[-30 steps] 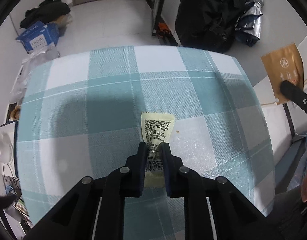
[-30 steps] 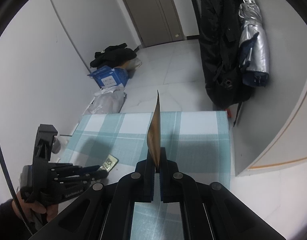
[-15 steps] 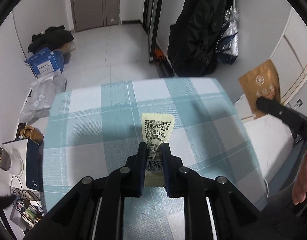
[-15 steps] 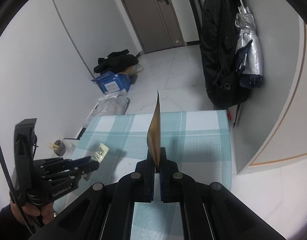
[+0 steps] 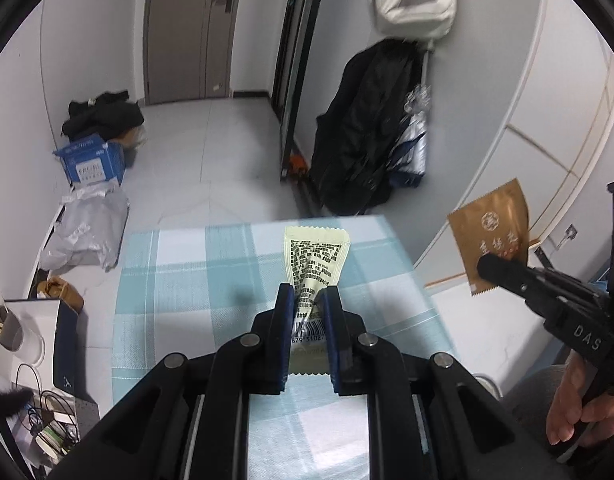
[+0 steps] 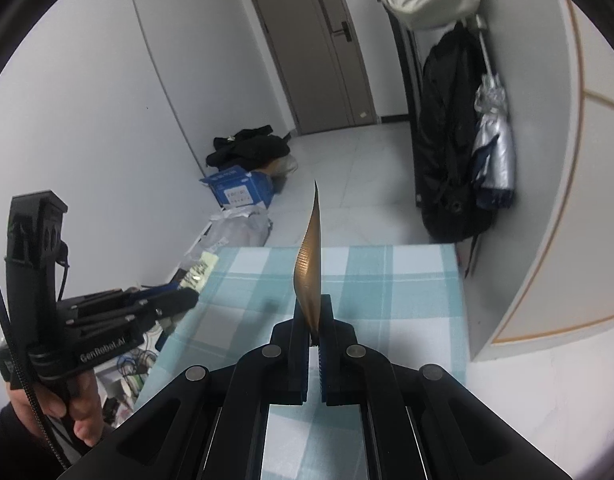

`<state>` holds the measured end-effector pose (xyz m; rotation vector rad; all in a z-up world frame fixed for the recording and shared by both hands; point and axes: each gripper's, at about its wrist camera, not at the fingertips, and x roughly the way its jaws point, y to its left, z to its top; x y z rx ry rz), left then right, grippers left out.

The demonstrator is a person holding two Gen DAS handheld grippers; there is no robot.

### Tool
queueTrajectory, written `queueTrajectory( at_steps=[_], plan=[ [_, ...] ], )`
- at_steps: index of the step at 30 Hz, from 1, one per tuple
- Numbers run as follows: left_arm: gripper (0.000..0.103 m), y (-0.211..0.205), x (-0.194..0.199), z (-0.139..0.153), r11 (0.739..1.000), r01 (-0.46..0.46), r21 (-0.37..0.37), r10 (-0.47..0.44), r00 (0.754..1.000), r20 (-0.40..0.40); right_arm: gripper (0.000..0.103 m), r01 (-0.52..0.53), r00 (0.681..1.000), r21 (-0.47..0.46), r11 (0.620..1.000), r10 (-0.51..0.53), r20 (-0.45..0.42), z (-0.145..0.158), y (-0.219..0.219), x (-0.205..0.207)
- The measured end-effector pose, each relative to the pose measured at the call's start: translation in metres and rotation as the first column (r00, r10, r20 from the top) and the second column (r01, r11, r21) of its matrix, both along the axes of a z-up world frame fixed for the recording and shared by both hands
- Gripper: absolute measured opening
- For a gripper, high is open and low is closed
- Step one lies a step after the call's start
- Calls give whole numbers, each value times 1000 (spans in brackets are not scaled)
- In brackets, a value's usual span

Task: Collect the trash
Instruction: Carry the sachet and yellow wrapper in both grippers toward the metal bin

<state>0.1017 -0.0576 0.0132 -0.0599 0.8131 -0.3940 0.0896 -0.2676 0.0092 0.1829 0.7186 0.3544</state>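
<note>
The table with the blue-and-white checked cloth (image 5: pixel 211 280) is the anchor here, and its whole visible top is bare of litter, so as far as these views reach the picking-up part looks done; I cannot see any bin or bag for the trash, so the dropping-off is what seems left. Beyond the table's far edge, on the floor, sit a grey plastic bag (image 5: pixel 91 228) and a blue carton (image 5: pixel 93 162), and a dark coat (image 5: pixel 363 128) hangs by the wall past the table's far right corner. Above the table, the left gripper (image 5: pixel 307 300) has its jaws nearly closed, pinching the pale yellow printed wrapper (image 5: pixel 315 256) by its barcode end, the rest of it sticking out forward, clear of the cloth. Off the table's right edge, the right gripper (image 6: pixel 314 316) is clamped fully on the gold foil sachet (image 6: pixel 309 264), which stands edge-on from the jaws in its own view and shows its printed face in the other. Both pieces hang in the air, held, neither touching the table.
</note>
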Motion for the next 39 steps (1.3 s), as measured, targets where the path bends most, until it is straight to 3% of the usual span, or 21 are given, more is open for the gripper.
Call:
queueTrajectory(
  at_steps=[3,10,19,26,35,39],
  plan=[
    [11,-6,-15,17,999,28,-35,-27,999,28,3,15,1000,-10,1000,-15,27,17,-8,-16],
    [11,-48,-41,58,991,128,-40,-123,986,117,3,77,992,26,997,-79,95,48,-46,-55],
    [11,-137,-59,84,951,306,-54,-297,946,132,3,207,969,34,978,-209,133,61,-132,-102],
    [11,-204,-71,71,904,427,-16,-424,901,96,3,337,935,72,939,-342,89,38,-206,-133],
    [11,-287,-83,33,817,576,36,-575,818,-24,3,456,890,91,885,-456,-24,-18,-275,-171],
    [11,-313,-84,15,781,624,-9,-621,775,-118,3,499,866,90,862,-493,-82,-45,-297,-177]
  ],
)
